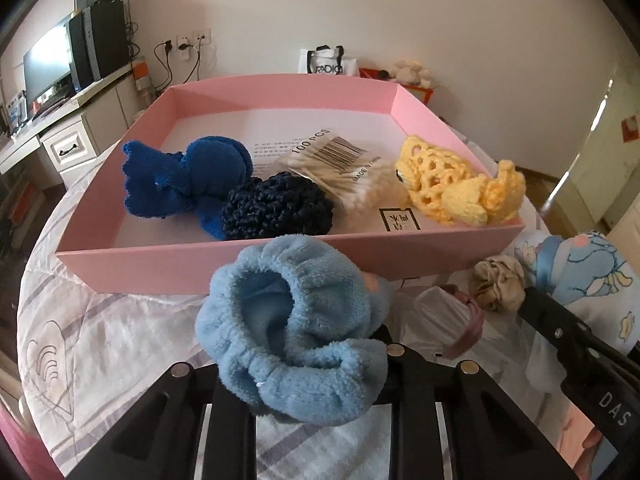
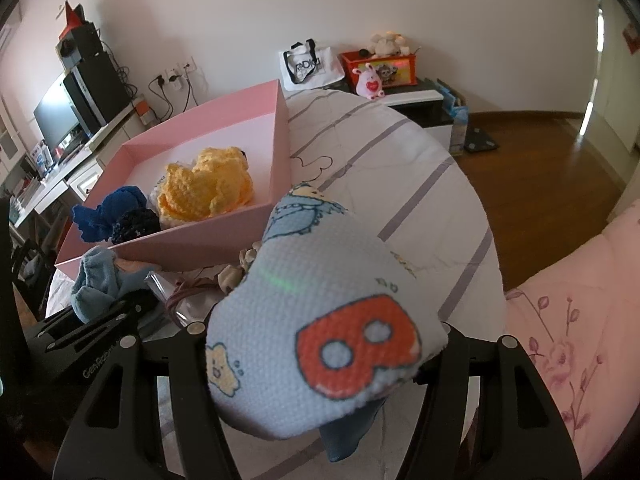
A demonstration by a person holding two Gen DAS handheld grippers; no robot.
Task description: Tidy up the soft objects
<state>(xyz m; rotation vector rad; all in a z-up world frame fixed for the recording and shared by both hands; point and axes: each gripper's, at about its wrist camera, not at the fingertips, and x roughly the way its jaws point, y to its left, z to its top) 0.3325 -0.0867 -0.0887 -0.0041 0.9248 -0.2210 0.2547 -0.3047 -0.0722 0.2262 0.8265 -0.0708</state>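
Matt pink paperboard tray (image 1: 420,100); inside it, a glossy plastic cotton-swab packet (image 1: 340,168) between yellow open crochet (image 1: 452,184) and a dark crocheted ball (image 1: 276,208). Before the tray, a light-blue fleece scrunchie (image 1: 296,328), plush. Printed woven-cloth pouch (image 2: 320,340), coarse-textured; glossy floor (image 2: 540,160), apparently wood.

Left gripper (image 1: 304,364) and right gripper (image 2: 320,360) each clamp a soft item.

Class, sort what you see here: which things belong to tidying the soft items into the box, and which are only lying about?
Part of the job: pink box, fleece scrunchie in left gripper, printed pouch in right gripper, yellow crochet piece, blue knit.

Lying about: television, tote bag, plush toy.
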